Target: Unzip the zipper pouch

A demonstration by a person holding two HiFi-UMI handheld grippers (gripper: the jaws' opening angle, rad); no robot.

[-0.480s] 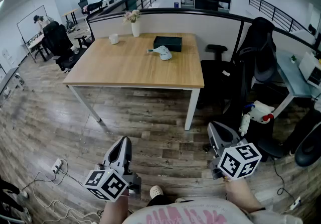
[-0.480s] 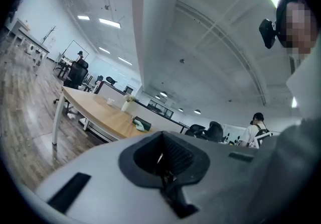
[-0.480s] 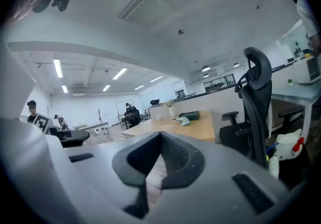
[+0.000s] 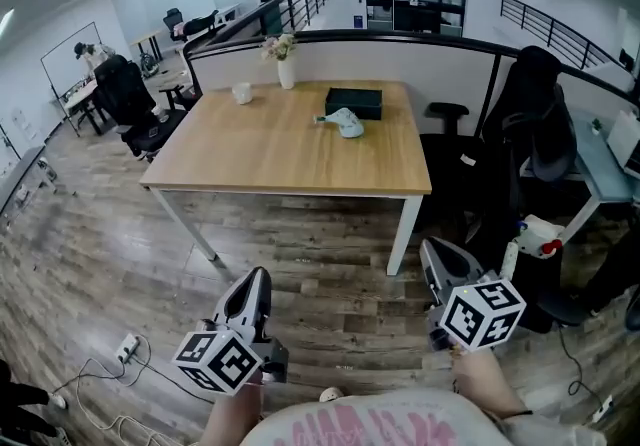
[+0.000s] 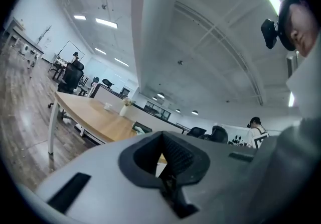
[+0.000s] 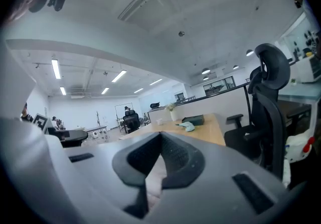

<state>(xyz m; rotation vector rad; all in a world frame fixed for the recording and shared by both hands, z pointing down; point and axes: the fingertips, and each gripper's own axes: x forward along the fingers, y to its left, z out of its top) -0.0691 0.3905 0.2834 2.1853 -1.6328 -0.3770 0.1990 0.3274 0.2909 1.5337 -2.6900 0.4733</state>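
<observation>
The wooden table (image 4: 280,149), a pale smooth top on white legs, stands on a plank floor, well apart from both grippers. The left gripper (image 4: 256,279) and right gripper (image 4: 432,252) are grey moulded shells, each carrying a marker cube, and are held low over the floor. In each gripper's own view the ribbed black pads are closed together with nothing between them. A flat black box (image 4: 354,101) lies near the tabletop's far edge, toward the right corner. Just beside it, on the near side, rests the zipper pouch (image 4: 345,122) — pale, soft and crumpled, too small to show its zipper. A white cup (image 4: 242,92) sits near the far left corner.
</observation>
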